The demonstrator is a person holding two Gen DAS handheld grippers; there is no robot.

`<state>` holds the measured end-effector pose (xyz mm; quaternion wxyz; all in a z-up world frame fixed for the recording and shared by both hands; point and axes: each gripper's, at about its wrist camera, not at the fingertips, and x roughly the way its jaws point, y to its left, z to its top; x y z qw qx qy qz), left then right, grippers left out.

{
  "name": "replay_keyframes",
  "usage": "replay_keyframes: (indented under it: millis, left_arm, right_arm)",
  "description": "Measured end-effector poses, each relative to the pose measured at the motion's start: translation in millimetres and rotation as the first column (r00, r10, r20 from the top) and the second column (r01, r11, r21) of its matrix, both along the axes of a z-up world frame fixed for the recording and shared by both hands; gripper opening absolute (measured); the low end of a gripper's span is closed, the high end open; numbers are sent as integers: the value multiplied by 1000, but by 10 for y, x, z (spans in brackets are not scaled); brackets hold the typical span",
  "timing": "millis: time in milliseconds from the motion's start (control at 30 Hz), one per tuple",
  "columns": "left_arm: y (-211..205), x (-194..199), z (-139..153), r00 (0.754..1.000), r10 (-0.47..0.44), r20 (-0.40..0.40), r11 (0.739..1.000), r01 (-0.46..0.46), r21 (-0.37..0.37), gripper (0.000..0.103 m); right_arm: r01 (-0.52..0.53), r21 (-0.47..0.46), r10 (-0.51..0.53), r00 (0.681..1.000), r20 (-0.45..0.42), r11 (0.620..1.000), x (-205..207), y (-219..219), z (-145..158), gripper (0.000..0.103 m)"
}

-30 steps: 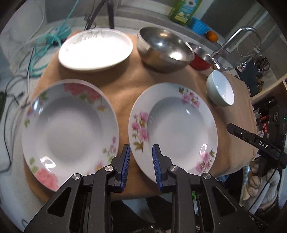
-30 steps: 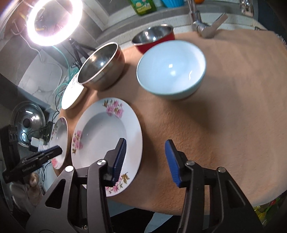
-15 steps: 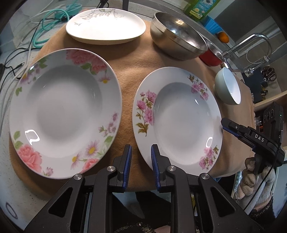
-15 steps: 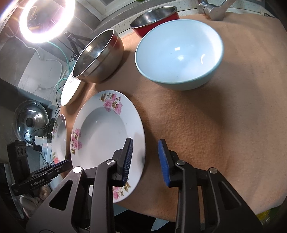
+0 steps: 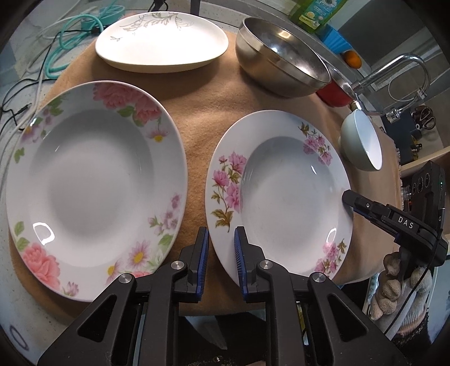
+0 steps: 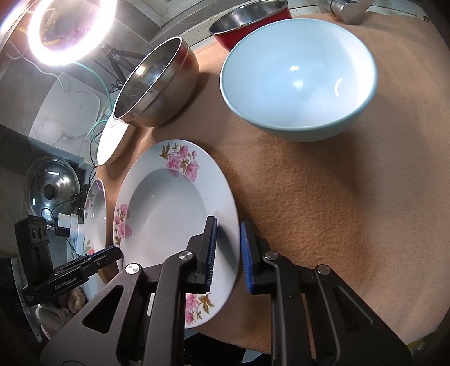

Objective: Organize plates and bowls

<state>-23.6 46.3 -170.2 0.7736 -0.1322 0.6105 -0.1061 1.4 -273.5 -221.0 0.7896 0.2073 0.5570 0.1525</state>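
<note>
A white deep plate with pink flowers [image 5: 281, 197] lies on the brown cloth [image 5: 194, 118]. My left gripper [image 5: 222, 253] straddles its near-left rim, jaws closing, pads at the rim. My right gripper [image 6: 228, 250] straddles the same plate [image 6: 168, 219] at its right rim, jaws closing onto the edge. Its tip also shows in the left wrist view as the right gripper [image 5: 348, 198]. A larger rose-patterned plate [image 5: 92, 183] lies to the left. Behind stand a white leaf-patterned plate [image 5: 163, 42], a steel bowl [image 5: 281, 67], a red bowl [image 5: 334, 93] and a pale blue bowl [image 6: 298, 78].
A faucet [image 5: 393, 70] and sink edge run behind the bowls. Cables [image 5: 56, 56] trail off the cloth's far left. A ring light [image 6: 70, 25] and a pot lid [image 6: 50, 191] sit beyond the table. A gloved hand [image 5: 399, 276] holds the right gripper.
My right gripper came down onto the pink-flowered plate's right rim and its jaws narrowed a lot. The left jaws narrowed slightly around the left rim.
</note>
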Motion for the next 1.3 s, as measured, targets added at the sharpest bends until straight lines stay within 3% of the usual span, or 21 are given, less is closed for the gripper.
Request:
replay_keyframes:
  millis: [833,1300]
  left_arm:
    - [-139,56,39,999,-30,34,998,28,56,17]
    - [-391,81,31,995,-92,38,995,90,52,18]
  right_arm:
    - [-13,6,13,1000,-7,1000,-21,-45,-20,16]
    - [39,-13,-39,999,-13,999,-86,-269,27,16]
